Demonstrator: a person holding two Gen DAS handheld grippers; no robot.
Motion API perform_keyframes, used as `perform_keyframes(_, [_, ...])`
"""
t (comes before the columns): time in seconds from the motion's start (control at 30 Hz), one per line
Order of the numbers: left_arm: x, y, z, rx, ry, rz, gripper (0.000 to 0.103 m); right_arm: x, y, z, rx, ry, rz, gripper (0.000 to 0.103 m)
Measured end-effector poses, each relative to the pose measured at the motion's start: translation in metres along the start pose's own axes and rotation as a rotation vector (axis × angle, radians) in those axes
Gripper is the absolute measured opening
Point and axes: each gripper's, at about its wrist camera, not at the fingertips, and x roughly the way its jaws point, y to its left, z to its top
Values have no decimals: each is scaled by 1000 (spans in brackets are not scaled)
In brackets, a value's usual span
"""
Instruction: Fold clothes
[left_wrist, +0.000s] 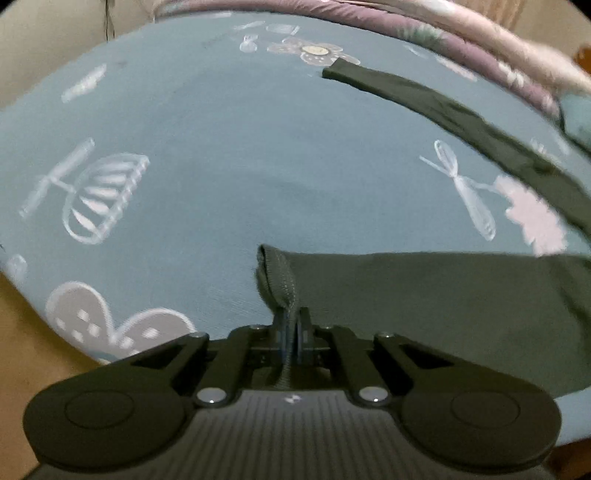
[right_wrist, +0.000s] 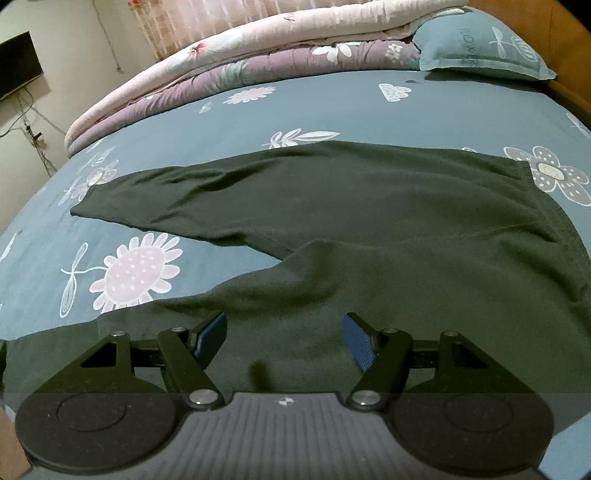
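A pair of dark green trousers (right_wrist: 369, 206) lies spread on the blue flowered bedsheet (right_wrist: 332, 107), legs splayed apart to the left, waistband at the right. My left gripper (left_wrist: 290, 325) is shut on the hem of the near trouser leg (left_wrist: 424, 295), with the cuff pinched between the pads. The far leg (left_wrist: 461, 118) stretches across the sheet (left_wrist: 221, 147) at the upper right. My right gripper (right_wrist: 284, 332) is open and empty, its blue pads (right_wrist: 360, 345) just above the near leg.
A folded pink and purple quilt (right_wrist: 258, 59) lies along the far side of the bed. A blue pillow (right_wrist: 476, 44) sits at the far right by the wooden bed frame (right_wrist: 576, 96). A wall with cables (right_wrist: 33, 133) is at the left.
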Motion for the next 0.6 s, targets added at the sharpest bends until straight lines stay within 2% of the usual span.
perform_keyframes(0.17, [-8,32,-6,-157,20,-31,5,0,5,4,-31,4,22,74])
perform_keyframes(0.23, [-4,36,-7,-190,39,-30,13,1,7,6,-44,7,33,74])
perform_keyframes(0.33, [-11,45,-6,-235,5,-58,15,1,10,8,-64,11,48,74])
perform_keyframes(0.4, [-20,49,-2,-250,-35,-40,18,2,14,10,-85,17,63,74])
perform_keyframes(0.47, [-30,47,3,-229,-68,-11,24,4,28,9,-156,42,110,74])
perform_keyframes(0.5, [-34,42,6,-214,-82,-21,26,7,38,8,-207,55,129,74])
perform_keyframes(0.57, [-37,30,11,-179,-103,-75,45,14,60,4,-307,84,163,74])
perform_keyframes(0.6, [-37,22,12,-158,-109,-119,50,17,71,2,-357,98,180,74])
